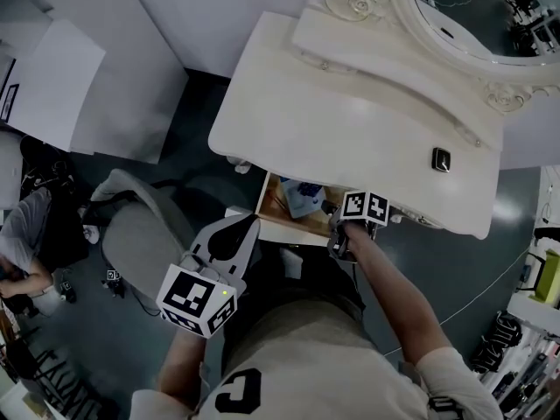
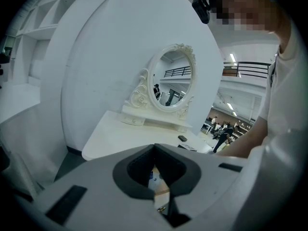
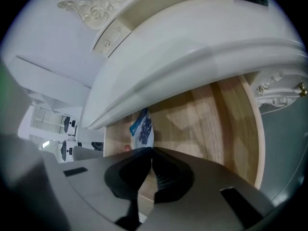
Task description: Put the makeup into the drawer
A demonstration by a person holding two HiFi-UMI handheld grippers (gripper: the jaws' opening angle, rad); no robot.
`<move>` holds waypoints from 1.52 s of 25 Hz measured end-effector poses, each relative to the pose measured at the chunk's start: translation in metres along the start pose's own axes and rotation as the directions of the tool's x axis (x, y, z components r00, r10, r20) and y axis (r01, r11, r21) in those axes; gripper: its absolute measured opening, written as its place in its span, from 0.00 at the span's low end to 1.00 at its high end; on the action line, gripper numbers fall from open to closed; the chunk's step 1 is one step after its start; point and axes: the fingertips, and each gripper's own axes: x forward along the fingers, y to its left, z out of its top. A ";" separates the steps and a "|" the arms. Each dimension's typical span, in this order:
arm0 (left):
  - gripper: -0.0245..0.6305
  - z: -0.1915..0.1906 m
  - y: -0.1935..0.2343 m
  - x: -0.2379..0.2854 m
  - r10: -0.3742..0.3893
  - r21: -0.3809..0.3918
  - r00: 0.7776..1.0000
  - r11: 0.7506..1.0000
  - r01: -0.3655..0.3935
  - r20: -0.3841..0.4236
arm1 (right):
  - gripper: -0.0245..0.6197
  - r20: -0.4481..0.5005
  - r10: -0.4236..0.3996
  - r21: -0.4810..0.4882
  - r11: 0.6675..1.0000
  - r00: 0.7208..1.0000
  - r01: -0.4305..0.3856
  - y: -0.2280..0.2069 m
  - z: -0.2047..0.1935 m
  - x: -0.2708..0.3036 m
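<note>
The drawer (image 1: 268,196) under the white dressing table (image 1: 350,112) stands pulled out, and its wooden floor (image 3: 211,124) shows in the right gripper view. A blue and white makeup packet (image 3: 143,129) lies inside, also visible as the packet (image 1: 303,196) in the head view. My right gripper (image 3: 151,151) is shut and tilts down into the drawer, its tips just short of the packet; contact cannot be told. My left gripper (image 1: 236,227) is held back at the lower left, shut with nothing in it, and points toward the table (image 2: 125,134).
A small dark object (image 1: 441,159) lies on the tabletop near the ornate oval mirror (image 2: 172,78). A grey chair (image 1: 144,234) stands left of my legs. The drawer's curved front rim (image 3: 253,129) lies right of the right gripper.
</note>
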 end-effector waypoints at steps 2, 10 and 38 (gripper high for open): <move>0.12 -0.001 0.001 -0.002 0.004 0.000 1.000 1.000 -0.004 -0.001 | 0.08 0.001 -0.019 -0.030 0.999 1.000 0.019 0.001 0.001 0.002; 0.12 0.001 -0.002 -0.005 0.002 0.022 1.000 1.000 -0.002 -0.005 | 0.08 0.014 -0.040 -0.104 0.994 0.999 0.041 0.005 0.005 0.009; 0.12 0.002 -0.012 -0.030 0.025 0.057 0.999 0.998 -0.027 0.037 | 0.30 0.243 -0.261 -0.501 0.791 0.934 0.351 -0.008 0.027 -0.029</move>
